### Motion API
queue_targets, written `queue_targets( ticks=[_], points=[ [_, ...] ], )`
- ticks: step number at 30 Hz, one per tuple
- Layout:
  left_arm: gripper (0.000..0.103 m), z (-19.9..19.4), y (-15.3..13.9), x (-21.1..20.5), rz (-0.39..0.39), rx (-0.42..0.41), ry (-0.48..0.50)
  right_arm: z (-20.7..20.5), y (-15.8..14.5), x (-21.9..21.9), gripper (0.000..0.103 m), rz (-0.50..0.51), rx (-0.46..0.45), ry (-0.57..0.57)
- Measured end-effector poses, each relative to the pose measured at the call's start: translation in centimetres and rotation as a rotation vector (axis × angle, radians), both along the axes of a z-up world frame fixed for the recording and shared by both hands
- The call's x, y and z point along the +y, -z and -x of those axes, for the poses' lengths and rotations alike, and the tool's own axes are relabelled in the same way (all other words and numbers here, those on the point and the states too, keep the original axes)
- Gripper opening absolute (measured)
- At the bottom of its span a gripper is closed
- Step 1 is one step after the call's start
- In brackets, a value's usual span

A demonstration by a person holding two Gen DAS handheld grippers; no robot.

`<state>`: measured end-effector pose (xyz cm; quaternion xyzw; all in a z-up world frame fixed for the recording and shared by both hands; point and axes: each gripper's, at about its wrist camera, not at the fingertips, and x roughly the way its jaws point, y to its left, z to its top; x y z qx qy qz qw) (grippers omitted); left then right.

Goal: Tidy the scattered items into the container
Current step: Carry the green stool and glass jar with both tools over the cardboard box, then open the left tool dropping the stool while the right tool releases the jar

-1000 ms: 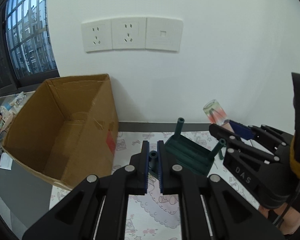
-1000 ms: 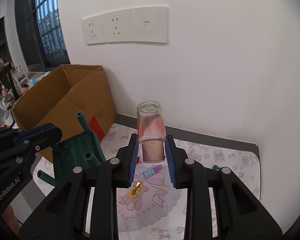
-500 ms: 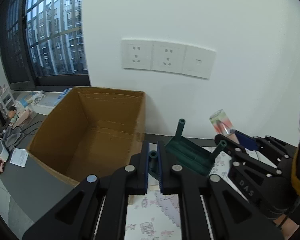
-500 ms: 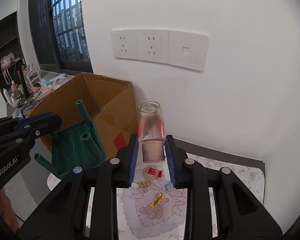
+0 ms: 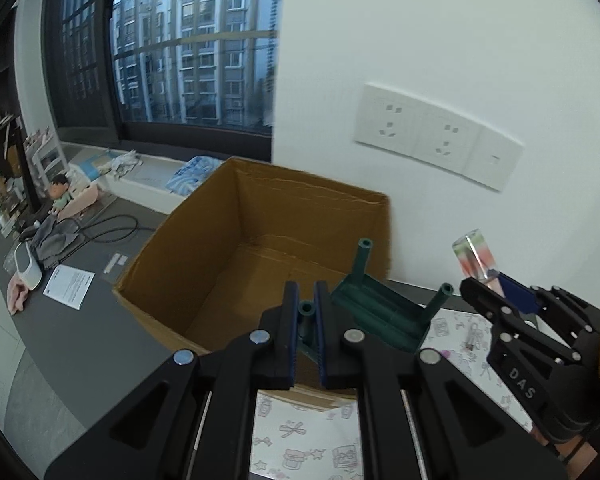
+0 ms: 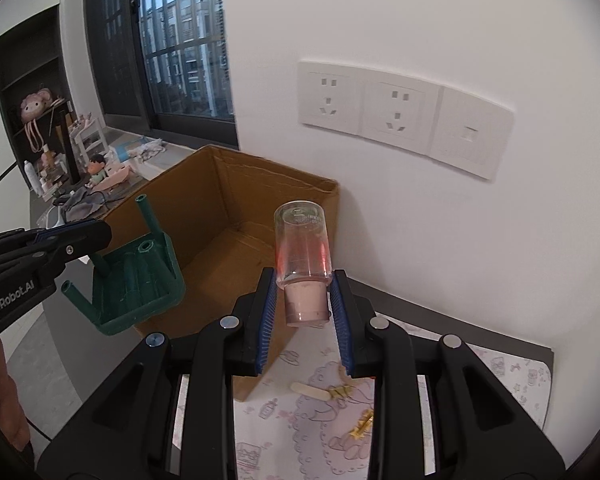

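Green toy stool (image 5: 374, 314) hung upside down over the cardboard box (image 5: 236, 248), one leg clamped in left tongs (image 5: 307, 334). Right tongs (image 6: 305, 312) gripped inverted clear bottle (image 6: 303, 246) beside the box, above patterned mat (image 6: 312, 420).

Cardboard box (image 5: 236, 256) stands against wall, below and left of socket panel (image 5: 436, 136). Patterned mat (image 6: 452, 408) lies right of box. Stool (image 5: 380, 312) and bottle (image 6: 304, 264) hang over box's near rim, bottle rightmost.
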<state>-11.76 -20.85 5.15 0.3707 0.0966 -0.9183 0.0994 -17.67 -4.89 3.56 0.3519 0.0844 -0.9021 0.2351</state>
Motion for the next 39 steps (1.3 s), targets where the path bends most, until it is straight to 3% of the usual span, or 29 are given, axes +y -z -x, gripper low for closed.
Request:
queue_targets(
  ticks=[13, 22, 29, 32, 35, 36, 37, 38, 39],
  points=[
    [0.008, 2.2, 2.9, -6.0, -0.034, -0.101, -0.091, 1.9, 2.8, -7.6, 0.028, -0.031, -0.084, -0.079],
    [0.008, 4.2, 5.4, -7.0, -0.023, -0.156, -0.098, 3.6, 6.5, -9.7, 0.028, -0.069, -0.16, -0.096],
    [0.009, 5.5, 7.3, -7.9, -0.058, -0.199, -0.088, 3.8, 7.1, -10.3, 0.028, -0.103, -0.171, -0.11],
    [0.015, 5.6, 7.5, -8.0, -0.066, -0.193, -0.095, 3.8, 7.1, -10.4, 0.029, -0.108, -0.167, -0.113],
    [0.033, 5.6, 7.2, -7.9, -0.052, -0.177, -0.098, 3.7, 7.1, -10.5, 0.029, -0.116, -0.16, -0.107],
    [0.047, 5.6, 7.0, -7.8, -0.044, -0.168, -0.095, 3.7, 7.0, -10.4, 0.029, -0.117, -0.153, -0.102],
    [0.063, 5.5, 6.9, -7.7, -0.037, -0.162, -0.097, 3.6, 6.9, -10.4, 0.034, -0.115, -0.148, -0.101],
    [0.07, 5.5, 6.7, -7.7, -0.031, -0.155, -0.102, 3.6, 6.7, -10.3, 0.039, -0.108, -0.144, -0.1],
    [0.08, 5.4, 6.5, -7.7, -0.022, -0.147, -0.108, 3.6, 6.5, -10.1, 0.051, -0.1, -0.14, -0.099]
  ],
)
